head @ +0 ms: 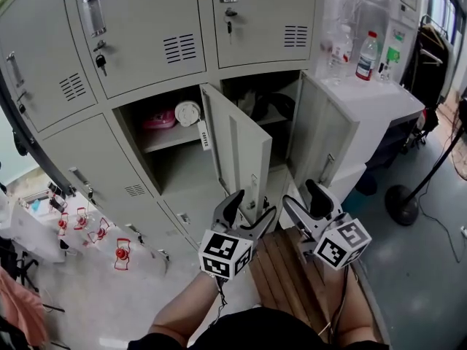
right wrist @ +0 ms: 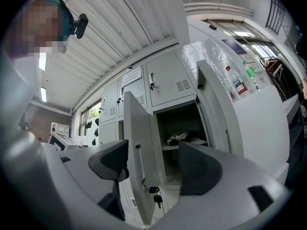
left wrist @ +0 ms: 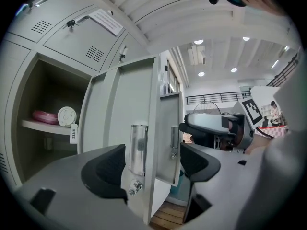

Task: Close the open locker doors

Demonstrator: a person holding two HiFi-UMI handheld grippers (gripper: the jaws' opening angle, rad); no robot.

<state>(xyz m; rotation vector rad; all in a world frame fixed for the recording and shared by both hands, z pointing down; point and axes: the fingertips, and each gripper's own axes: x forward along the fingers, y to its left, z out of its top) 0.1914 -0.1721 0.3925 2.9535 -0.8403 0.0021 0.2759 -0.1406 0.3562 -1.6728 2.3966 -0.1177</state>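
Two grey locker doors stand open in the lower row. The left door (head: 237,148) (left wrist: 120,128) (right wrist: 139,162) swings out towards me, with a key (right wrist: 155,196) hanging from its lock. The right door (head: 325,141) (right wrist: 216,111) hangs open beside the white cabinet. My left gripper (head: 250,212) (left wrist: 152,164) is open just in front of the left door's edge, and the door's handle (left wrist: 137,150) shows between its jaws. My right gripper (head: 305,203) (right wrist: 153,166) is open and empty, low between the two doors.
The left compartment's shelf holds a pink item (head: 158,119) and a white round lid (head: 187,112); the right one holds dark clothing (right wrist: 184,138). Bottles (head: 367,55) stand on the white cabinet (head: 379,97). A wooden slatted bench (head: 288,268) lies under the grippers. A stand's round base (head: 401,204) sits at the right.
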